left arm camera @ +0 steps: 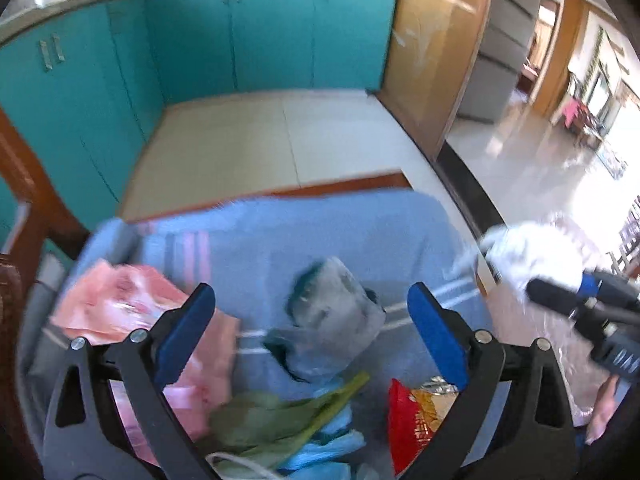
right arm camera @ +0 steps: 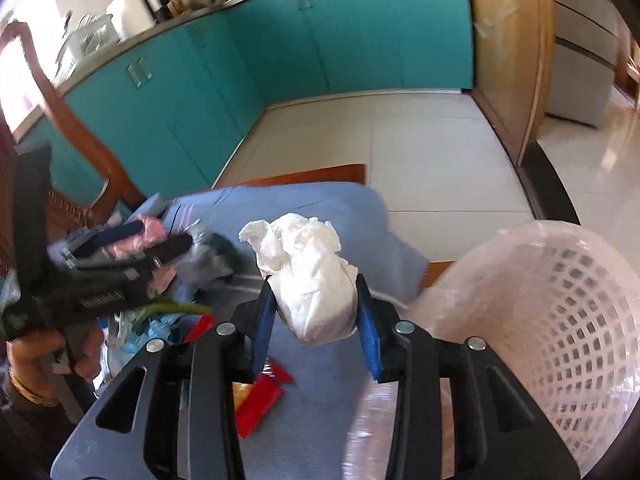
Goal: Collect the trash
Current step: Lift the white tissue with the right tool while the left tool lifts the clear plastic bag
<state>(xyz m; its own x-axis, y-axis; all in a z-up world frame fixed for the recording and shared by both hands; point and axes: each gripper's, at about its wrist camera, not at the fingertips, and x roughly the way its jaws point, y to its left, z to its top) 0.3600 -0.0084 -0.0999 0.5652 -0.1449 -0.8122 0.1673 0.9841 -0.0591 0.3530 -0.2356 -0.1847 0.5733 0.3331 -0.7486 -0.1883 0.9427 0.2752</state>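
My right gripper (right arm camera: pixel 316 308) is shut on a crumpled white tissue wad (right arm camera: pixel 308 276) and holds it above the blue cloth, left of a white lattice bin (right arm camera: pixel 560 320) lined with clear plastic. The wad and that gripper show at the right of the left wrist view (left arm camera: pixel 536 252). My left gripper (left arm camera: pixel 312 320) is open over the blue cloth (left arm camera: pixel 320 232), above a grey-green crumpled bag (left arm camera: pixel 336 312). A pink plastic bag (left arm camera: pixel 132 304), green leaves (left arm camera: pixel 280 412) and a red snack wrapper (left arm camera: pixel 416 416) lie around it.
The blue cloth covers a wooden table (right arm camera: pixel 320 174). A wooden chair (right arm camera: pixel 60 120) stands at the left. Teal cabinets (right arm camera: pixel 320 40) line the far wall, with a pale tiled floor (right arm camera: pixel 400 140) between.
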